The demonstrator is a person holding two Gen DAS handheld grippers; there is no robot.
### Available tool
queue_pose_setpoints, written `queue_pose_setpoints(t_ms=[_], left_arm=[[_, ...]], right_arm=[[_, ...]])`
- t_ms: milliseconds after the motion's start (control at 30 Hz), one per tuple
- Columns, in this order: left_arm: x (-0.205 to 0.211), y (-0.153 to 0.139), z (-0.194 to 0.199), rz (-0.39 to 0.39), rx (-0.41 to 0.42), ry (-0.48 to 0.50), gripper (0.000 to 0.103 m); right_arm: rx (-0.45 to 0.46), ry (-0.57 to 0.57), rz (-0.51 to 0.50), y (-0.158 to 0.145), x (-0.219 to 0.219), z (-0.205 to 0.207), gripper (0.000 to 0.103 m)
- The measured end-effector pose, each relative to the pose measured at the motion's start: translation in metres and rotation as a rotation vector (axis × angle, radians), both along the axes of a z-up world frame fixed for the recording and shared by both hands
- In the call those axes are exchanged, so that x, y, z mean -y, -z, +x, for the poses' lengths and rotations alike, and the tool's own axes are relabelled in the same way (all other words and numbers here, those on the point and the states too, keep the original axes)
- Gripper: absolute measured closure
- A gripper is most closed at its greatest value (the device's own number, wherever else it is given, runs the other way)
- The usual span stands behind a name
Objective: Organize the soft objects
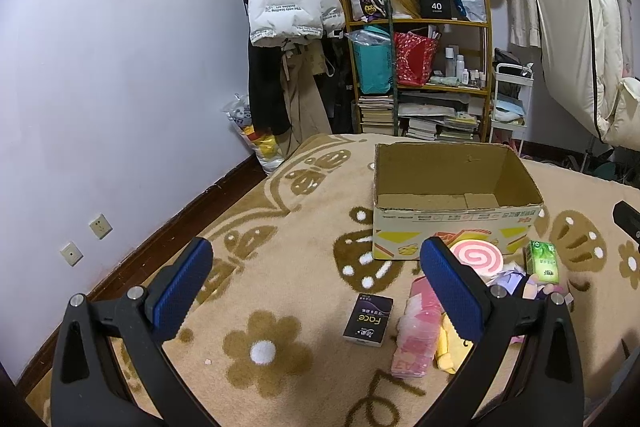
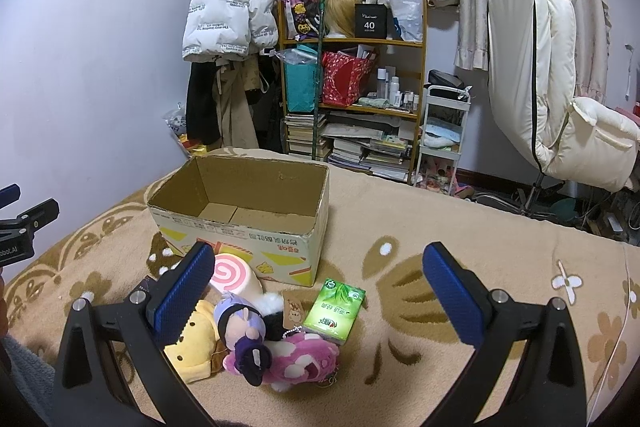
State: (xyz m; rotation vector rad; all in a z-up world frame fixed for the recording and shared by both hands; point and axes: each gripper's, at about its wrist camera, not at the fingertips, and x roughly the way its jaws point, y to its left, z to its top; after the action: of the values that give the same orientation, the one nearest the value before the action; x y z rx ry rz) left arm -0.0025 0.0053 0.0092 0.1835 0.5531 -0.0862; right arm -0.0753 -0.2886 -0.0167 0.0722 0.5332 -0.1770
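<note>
Both grippers, left gripper [image 1: 316, 291] and right gripper [image 2: 318, 293], hover spread wide and empty. Just ahead, the plush toys [image 2: 256, 339], swirl cushion [image 2: 234, 277] and green tissue pack [image 2: 335, 309] lie on the blanket [image 2: 400, 307]. Beyond, the cardboard box [image 2: 240, 227] holds nothing: sorting hasn't started.

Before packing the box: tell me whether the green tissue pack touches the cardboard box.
Apart. The right wrist view shows bare blanket between the green tissue pack and the cardboard box.
</note>
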Motion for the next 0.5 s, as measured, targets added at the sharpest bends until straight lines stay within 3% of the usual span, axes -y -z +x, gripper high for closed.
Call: queue_pose_setpoints(t_ms=[500], left_arm=[[-0.0020, 0.0008, 0.0008, -0.004, -0.003, 0.002, 0.001]], right_arm=[[-0.001, 0.002, -0.002, 0.0015, -0.0005, 0.0003, 0.000]])
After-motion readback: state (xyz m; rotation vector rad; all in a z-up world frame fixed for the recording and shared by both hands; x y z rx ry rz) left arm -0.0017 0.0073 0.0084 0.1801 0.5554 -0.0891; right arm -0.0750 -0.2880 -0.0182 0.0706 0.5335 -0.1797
